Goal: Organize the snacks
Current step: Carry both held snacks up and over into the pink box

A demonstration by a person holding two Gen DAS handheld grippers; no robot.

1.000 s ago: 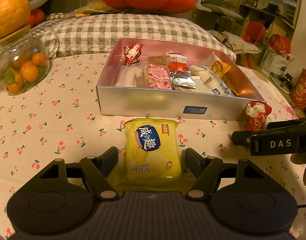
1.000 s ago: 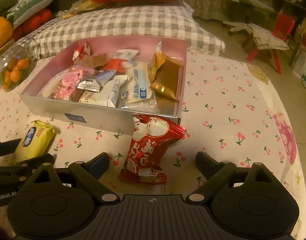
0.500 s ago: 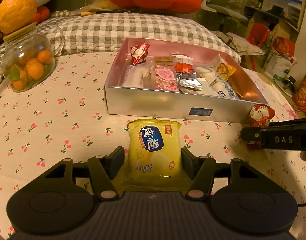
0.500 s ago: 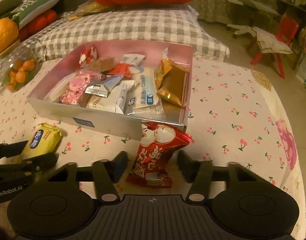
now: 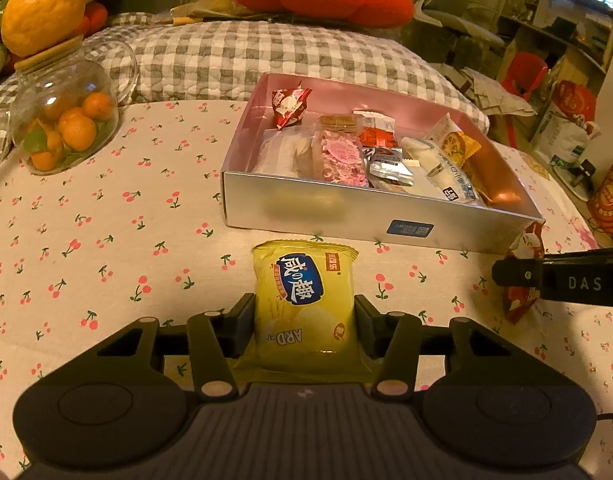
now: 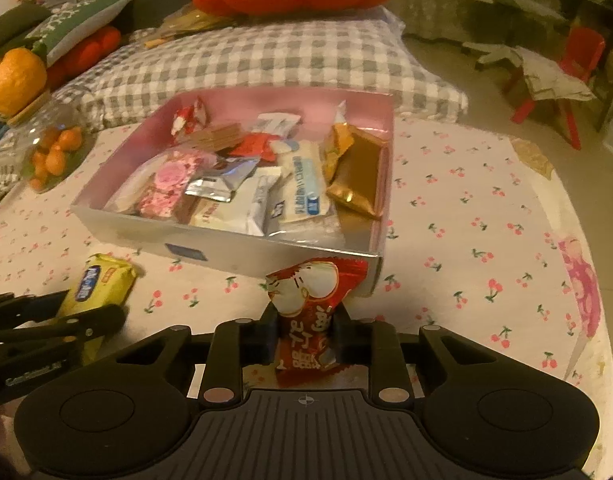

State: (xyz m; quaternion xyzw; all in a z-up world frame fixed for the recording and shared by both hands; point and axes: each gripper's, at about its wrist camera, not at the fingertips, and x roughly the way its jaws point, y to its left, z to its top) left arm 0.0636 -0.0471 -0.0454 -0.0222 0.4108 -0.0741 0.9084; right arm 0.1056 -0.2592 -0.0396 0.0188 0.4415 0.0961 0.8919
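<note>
Left gripper: its black jaws have just been closing and now press both sides of the yellow plastic biscuit packet with a blue oval label; the packet lies flat on the cloth, just in front of the box.
Right gripper: its jaws have just been closing and are now clenched on the lower part of the red and white crinkled foil snack bag; the bag stands upright between the pads, its top near the front right corner of the box.
Box: shallow rectangular silver cardboard box with a pink inside, resting on the cloth; a small blue label is on its front wall.
Inside the box: several wrapped snacks lie mixed, among them a pink flowered packet, a small silver foil packet, a gold foil packet against the right wall and a small red and white bag at the back.
Surface: white tablecloth printed with red cherries.
Far left: round clear glass jar holding small oranges, a big orange fruit sitting on its lid.
Behind the box: grey and white checked cushion.
</note>
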